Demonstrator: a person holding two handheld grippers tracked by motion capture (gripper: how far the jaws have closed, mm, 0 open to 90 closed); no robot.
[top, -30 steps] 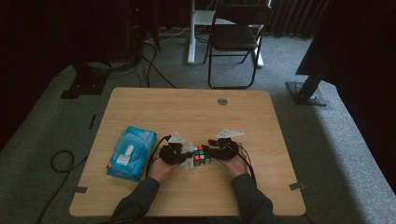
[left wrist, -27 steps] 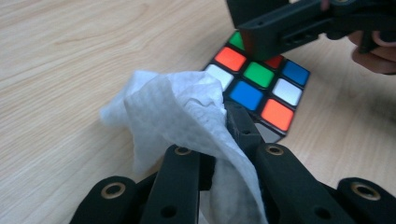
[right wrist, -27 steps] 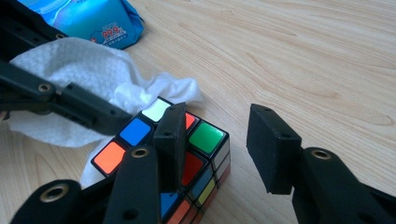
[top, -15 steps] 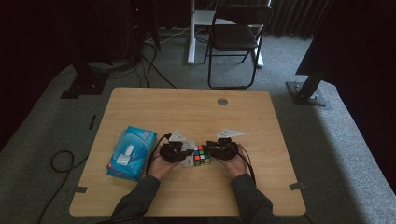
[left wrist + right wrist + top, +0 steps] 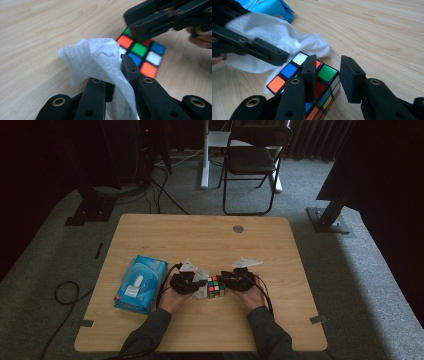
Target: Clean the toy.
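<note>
A white wipe [image 5: 100,62] was held pinched between the jaws of the left gripper [image 5: 117,72], low in the middle of the left gripper view, with the crumpled cloth bulging up and to the left of the jaw tips. The wipe's upper edge was pressed against the near side of the cube [image 5: 142,53], which lay just right of centre with orange, green, blue and white tiles upward. The right gripper [image 5: 160,20] was seen across the upper right of that frame, over the cube's far corner, with part of a hand [image 5: 201,37] at the right edge. In the right gripper view, the right gripper [image 5: 328,72] was set apart at a middling width; one jaw lay over the cube's top face and the other stood off beyond its right edge, so nothing was gripped. The cube [image 5: 312,82] was seen at lower centre, on the table [image 5: 374,32]. The wipe [image 5: 277,42] was spread at upper left, touching the cube's far corner, with the left gripper [image 5: 249,47] across it. A blue pack [image 5: 269,7] was glimpsed at the top left. In the high view, the cube [image 5: 216,286] was found below centre, between the left gripper [image 5: 187,282] and the right gripper [image 5: 240,279], and the pack [image 5: 140,282] lay well to the left on the table [image 5: 200,235].
</note>
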